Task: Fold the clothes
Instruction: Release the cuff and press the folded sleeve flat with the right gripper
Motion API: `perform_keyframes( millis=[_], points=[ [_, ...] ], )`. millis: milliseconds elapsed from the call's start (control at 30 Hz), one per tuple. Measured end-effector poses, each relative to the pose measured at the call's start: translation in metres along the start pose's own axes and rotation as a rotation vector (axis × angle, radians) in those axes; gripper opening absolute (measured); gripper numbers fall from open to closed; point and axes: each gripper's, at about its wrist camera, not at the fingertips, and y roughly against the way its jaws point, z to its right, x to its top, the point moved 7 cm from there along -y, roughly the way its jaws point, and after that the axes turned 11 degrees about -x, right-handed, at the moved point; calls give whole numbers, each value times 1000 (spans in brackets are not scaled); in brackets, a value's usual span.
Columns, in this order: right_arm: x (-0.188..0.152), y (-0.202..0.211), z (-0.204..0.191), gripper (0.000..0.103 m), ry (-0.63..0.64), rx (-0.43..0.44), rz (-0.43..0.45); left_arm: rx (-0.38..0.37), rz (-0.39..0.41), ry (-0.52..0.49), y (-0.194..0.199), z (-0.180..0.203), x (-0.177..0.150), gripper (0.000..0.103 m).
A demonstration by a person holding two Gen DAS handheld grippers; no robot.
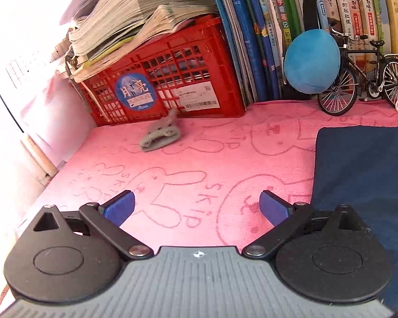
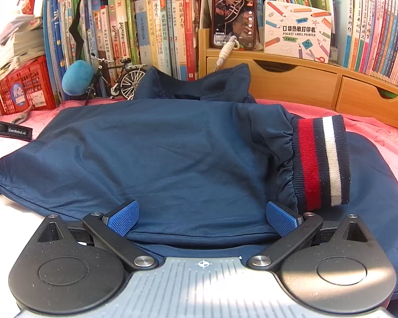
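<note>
A navy blue jacket (image 2: 172,153) lies partly folded on a pink rabbit-print towel (image 1: 188,164), its sleeve laid across the body. The sleeve ends in a striped cuff (image 2: 321,159) of red, navy and white. My right gripper (image 2: 203,218) is open, low over the jacket's near folded edge, with nothing between its blue pads. In the left wrist view the jacket (image 1: 363,185) shows only as a dark slab at the right. My left gripper (image 1: 196,208) is open above bare towel, just left of the jacket's edge.
A small grey fabric piece (image 1: 160,136) lies on the towel near a red plastic crate (image 1: 161,79) piled with papers. A blue plush ball (image 1: 311,61), a model bicycle (image 1: 363,79) and rows of books stand along the back. Wooden drawers (image 2: 305,79) sit at the back right.
</note>
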Motion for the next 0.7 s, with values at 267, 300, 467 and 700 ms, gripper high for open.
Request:
perform_keyframes(
  millis=[267, 300, 467, 700],
  points=[
    [1, 0, 0, 103, -2, -1, 0, -348, 157, -133, 77, 73, -11, 103],
    [1, 0, 1, 103, -2, -1, 0, -364, 153, -177, 80, 86, -16, 103],
    [1, -1, 2, 103, -3, 0, 0, -354, 143, -291, 81, 104, -39, 103],
    [1, -1, 1, 103, 0, 4, 0, -215, 148, -301, 63, 61, -61, 103]
  ],
)
